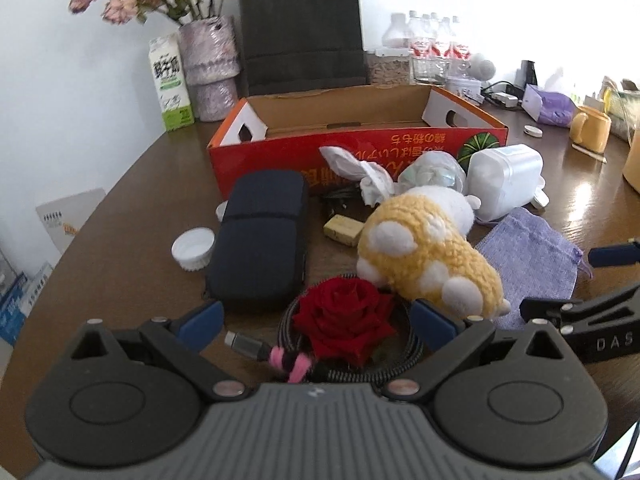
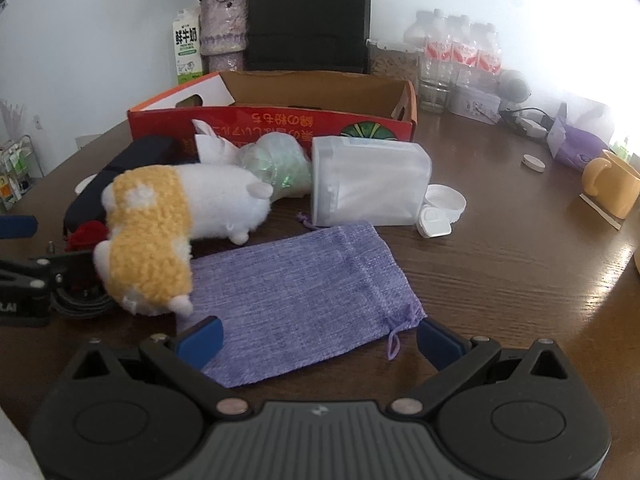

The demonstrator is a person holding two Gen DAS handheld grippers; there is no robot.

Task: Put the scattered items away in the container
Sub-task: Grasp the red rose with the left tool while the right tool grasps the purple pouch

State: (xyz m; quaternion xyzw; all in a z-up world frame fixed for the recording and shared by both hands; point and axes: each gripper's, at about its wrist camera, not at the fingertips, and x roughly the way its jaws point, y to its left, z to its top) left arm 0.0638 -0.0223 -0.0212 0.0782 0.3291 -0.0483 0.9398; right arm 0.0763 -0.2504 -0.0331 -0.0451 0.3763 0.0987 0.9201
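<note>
— Hovering low, left gripper [image 1: 316, 326] spread wide, nothing between the fingers. Red rose [image 1: 343, 320] dead ahead at twelve o'clock, sitting inside a coiled cable [image 1: 404, 360], framed by both blue pads.

— And the right gripper [image 2: 318, 340]?

— Also spread wide and empty, poised over the near end of the purple pouch [image 2: 304, 292]. Pouch flat on the table [image 2: 520, 300], long axis running from seven o'clock toward one o'clock, drawstring end near the right finger.

— Plush toy [image 2: 160, 232]?

— At ten o'clock from the right gripper, one o'clock from the left, touching the pouch's edge.

— Red box [image 1: 360, 136]?

— Twelve o'clock, beyond the clutter, apparently bare inside.

— Nearest pick?

— Probably rose for the left, pouch for the right. Worth minding the cable around the rose: likely to snag and drag along.
</note>
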